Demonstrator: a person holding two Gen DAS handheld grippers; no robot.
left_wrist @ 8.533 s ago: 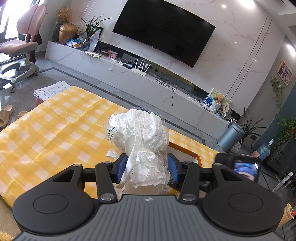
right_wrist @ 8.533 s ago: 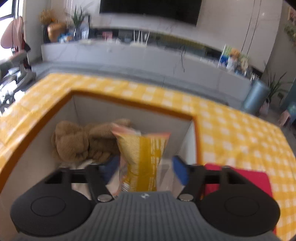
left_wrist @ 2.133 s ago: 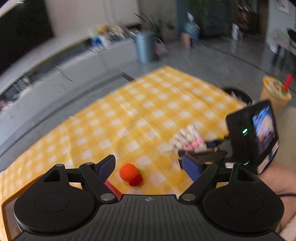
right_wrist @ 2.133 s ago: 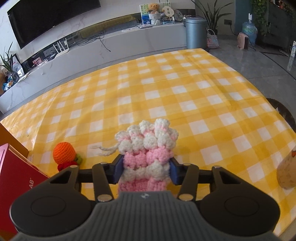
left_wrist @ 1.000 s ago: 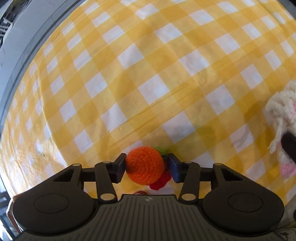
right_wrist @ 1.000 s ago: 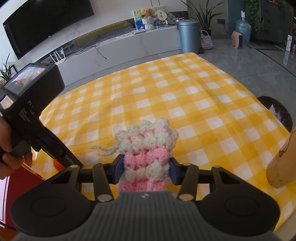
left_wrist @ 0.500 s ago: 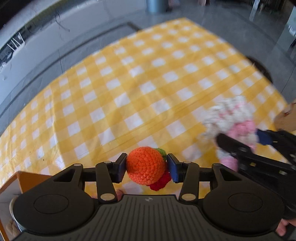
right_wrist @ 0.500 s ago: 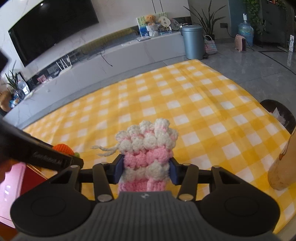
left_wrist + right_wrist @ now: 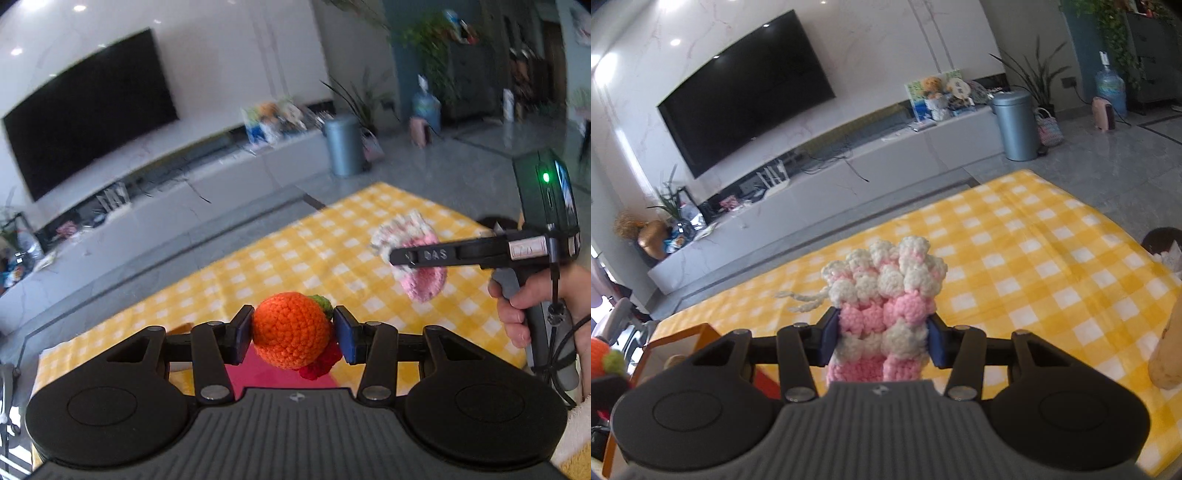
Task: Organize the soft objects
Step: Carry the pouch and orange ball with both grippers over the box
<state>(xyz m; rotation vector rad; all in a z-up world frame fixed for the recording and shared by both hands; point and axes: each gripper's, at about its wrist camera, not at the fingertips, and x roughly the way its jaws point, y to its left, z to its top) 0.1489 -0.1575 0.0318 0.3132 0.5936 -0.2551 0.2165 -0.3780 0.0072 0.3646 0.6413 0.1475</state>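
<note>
Crocheted orange ball [image 9: 290, 335] pinched between the blue pads of the left gripper [image 9: 292, 339], jaws pressed against its two sides, green leaf tuft at its upper right and a red crocheted bit hanging below. Held up clear of the desk [image 9: 314, 258], which wears a yellow-and-white checked cloth. Pink-red flat surface [image 9: 280, 373] directly beneath the ball, partly hidden by the gripper body. Pink-and-white crocheted piece [image 9: 882, 295] clamped in the right gripper [image 9: 881, 341], jaws closed on its pink lower part, bobbled white top sticking out ahead and a loose white yarn tail trailing to the left. Also held above the checked cloth, not resting on it. Seen from the left wrist view: right gripper off to the right, level with and well apart from the ball, a hand [image 9: 532, 306] wrapped around its grey handle, a green light lit on its black unit. Orange-edged box [image 9: 683, 343] at the desk's left end in the right wrist view. Beyond the desk: wall-mounted television [image 9: 746, 92], long white cabinet [image 9: 831, 184], grey bin [image 9: 1015, 125].
</note>
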